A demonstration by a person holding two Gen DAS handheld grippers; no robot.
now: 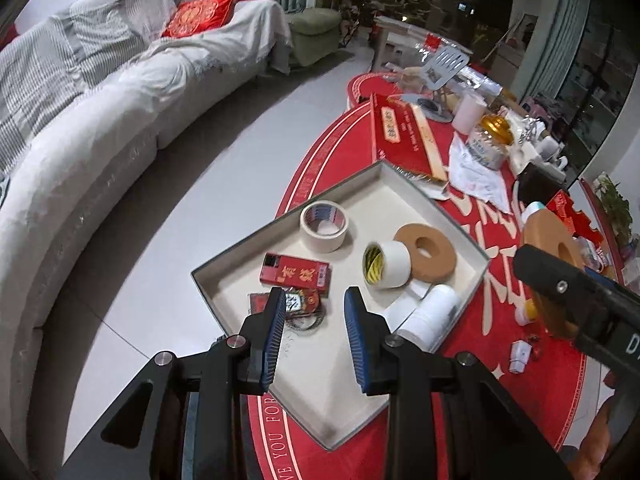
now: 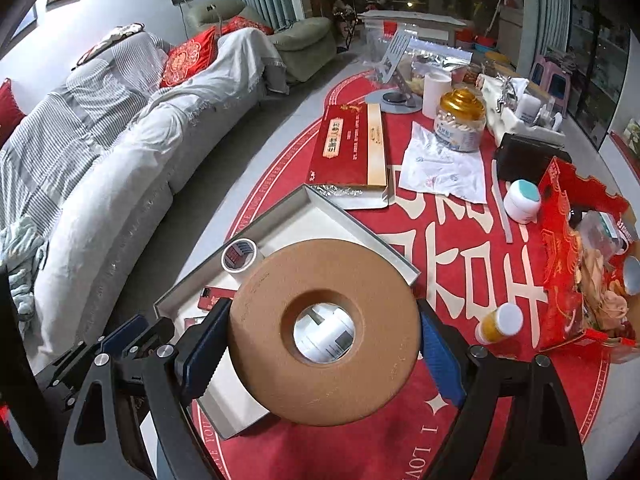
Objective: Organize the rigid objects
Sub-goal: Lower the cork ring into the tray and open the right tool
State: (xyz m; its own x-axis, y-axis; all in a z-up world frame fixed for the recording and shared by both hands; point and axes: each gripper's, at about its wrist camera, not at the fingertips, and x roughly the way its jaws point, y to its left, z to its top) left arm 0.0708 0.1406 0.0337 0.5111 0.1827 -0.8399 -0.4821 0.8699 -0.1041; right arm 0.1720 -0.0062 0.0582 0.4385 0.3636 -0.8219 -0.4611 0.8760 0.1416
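Tray (image 1: 240,258), grey-rimmed and shallow, sits at the near left edge of my red table (image 1: 340,148), holding what I have sorted. Inside it a brown disc (image 1: 426,250) lies flat at the far right, with a white tape roll (image 1: 387,264) on its side touching it. An upright tape roll (image 1: 324,226) stands at the far left, a red box (image 1: 296,274) lies near the middle, and a white bottle (image 1: 432,314) lies at the right rim. My right gripper (image 2: 322,344) is spread wide and clamped on a second brown disc (image 2: 324,332), holding it above the tray's near right part. My left gripper (image 1: 316,318) hovers over the tray, its jaws partly apart, holding nothing.
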